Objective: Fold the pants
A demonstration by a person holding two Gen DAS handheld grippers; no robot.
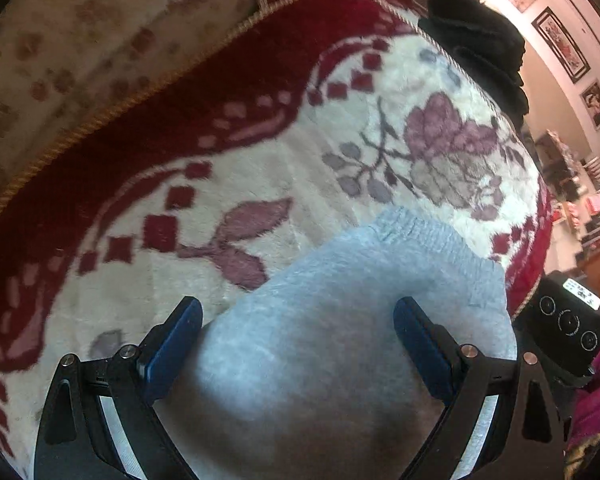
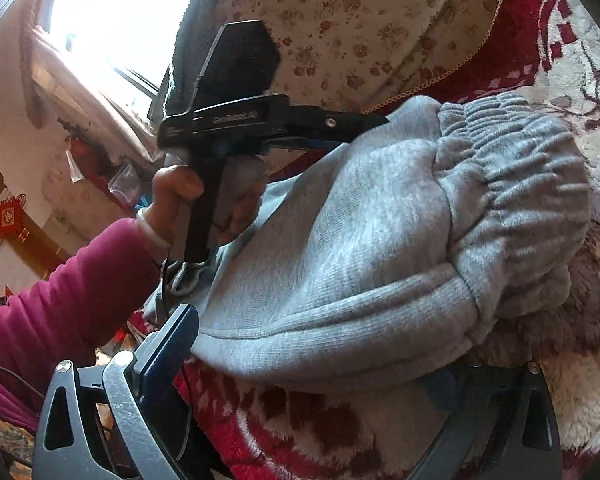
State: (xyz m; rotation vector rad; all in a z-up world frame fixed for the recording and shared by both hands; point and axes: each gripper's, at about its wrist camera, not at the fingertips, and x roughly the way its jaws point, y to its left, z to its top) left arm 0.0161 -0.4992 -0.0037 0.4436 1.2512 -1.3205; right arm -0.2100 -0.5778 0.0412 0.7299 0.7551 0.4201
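Note:
Grey sweatpants (image 1: pixel 340 320) lie bunched on a red and cream floral blanket (image 1: pixel 260 152). In the right wrist view the pants (image 2: pixel 360 240) are folded over, with the gathered elastic waistband (image 2: pixel 520 160) on the right. My left gripper (image 1: pixel 298 320) hangs over the pants, its blue pads (image 1: pixel 176 340) wide apart and the grey cloth between them but not pinched. In the right wrist view a hand holds the left gripper (image 2: pixel 364 128) just above the top of the pants. My right gripper (image 2: pixel 332 356) is open; the pants' lower fold covers its right finger.
A beige flowered cover (image 1: pixel 60 60) lies past the blanket's gold cord edge. A black garment (image 1: pixel 480 52) sits at the blanket's far end. The person's magenta sleeve (image 2: pixel 60 292) reaches in from the left. A bright window (image 2: pixel 112 12) and cluttered shelves (image 1: pixel 596 200) lie beyond.

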